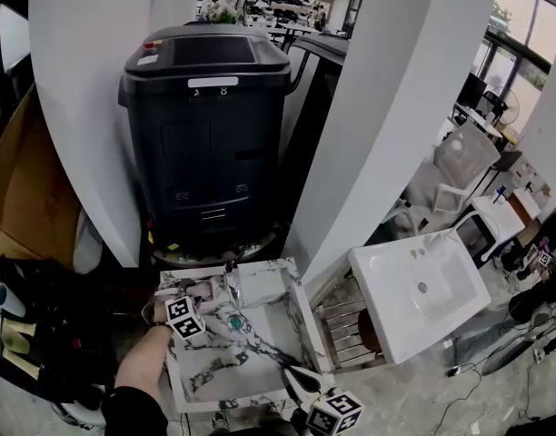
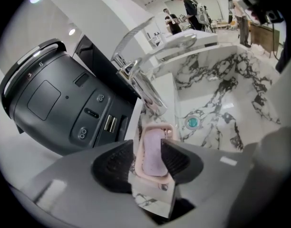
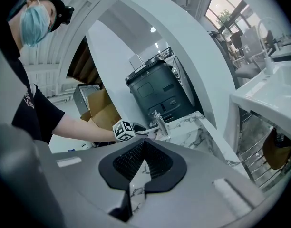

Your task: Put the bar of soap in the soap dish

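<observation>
A lilac bar of soap (image 2: 152, 153) lies in a pink soap dish (image 2: 158, 127) on the back left ledge of a marble sink (image 1: 301, 307), beside the chrome faucet (image 1: 231, 284). My left gripper (image 2: 148, 147) hovers just over the dish, open, one jaw on each side of the soap, with dish rim showing between the left jaw and the bar. In the head view the left gripper (image 1: 193, 303) covers most of the soap dish (image 1: 202, 290). My right gripper (image 1: 296, 377) waits at the sink's front right corner, shut and empty, also seen as the right gripper (image 3: 143, 144).
A large black bin (image 1: 210, 125) stands behind the sink between white pillars. A white sink (image 1: 419, 289) on a wire rack sits to the right. Cardboard (image 1: 24, 189) leans at the left. The basin has a green drain (image 2: 192, 122).
</observation>
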{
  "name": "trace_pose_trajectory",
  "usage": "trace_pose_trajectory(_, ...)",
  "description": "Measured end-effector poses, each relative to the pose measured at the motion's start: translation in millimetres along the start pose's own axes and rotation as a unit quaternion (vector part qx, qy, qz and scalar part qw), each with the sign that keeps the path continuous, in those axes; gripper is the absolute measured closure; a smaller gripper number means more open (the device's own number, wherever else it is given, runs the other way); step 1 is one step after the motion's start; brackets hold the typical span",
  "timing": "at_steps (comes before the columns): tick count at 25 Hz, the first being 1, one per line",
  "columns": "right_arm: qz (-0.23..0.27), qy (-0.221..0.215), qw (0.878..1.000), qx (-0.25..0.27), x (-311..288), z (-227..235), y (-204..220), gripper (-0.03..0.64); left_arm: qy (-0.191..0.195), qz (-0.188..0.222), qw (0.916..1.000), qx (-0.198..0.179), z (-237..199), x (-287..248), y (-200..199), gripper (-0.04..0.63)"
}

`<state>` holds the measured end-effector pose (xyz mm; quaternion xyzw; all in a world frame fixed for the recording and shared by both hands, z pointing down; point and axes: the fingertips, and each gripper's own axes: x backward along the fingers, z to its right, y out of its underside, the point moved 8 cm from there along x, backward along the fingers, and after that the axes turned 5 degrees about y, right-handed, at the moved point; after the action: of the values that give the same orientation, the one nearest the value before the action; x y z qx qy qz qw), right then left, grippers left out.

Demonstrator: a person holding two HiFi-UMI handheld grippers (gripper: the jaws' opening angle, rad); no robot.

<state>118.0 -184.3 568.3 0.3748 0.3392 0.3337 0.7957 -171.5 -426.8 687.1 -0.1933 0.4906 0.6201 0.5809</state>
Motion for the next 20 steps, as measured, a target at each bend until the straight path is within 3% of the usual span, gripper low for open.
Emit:
trace_pose_trajectory(8, 0.011, -0.002, 1.000, 0.004, 6.0, -8.3, 0.7, 0.621, -0.017, 0.097, 0.9905, 0.096, 4.4, 50.1, -18.9, 0.388)
trace_pose_trajectory(12, 0.021, -0.005, 1.000, 0.005, 8.2, -17.6, 4.0, 0.621, -0.014, 0.145, 0.9832, 0.110, 16.3, 78.4, -28.5, 0.390)
trace_pose_trajectory(20, 0.032, 0.004, 0.999, 0.018, 15.9, -43.8, 19.2, 0.621, -0.025, 0.216, 0.9663, 0.138, 43.8, 141.3, -25.2, 0.456)
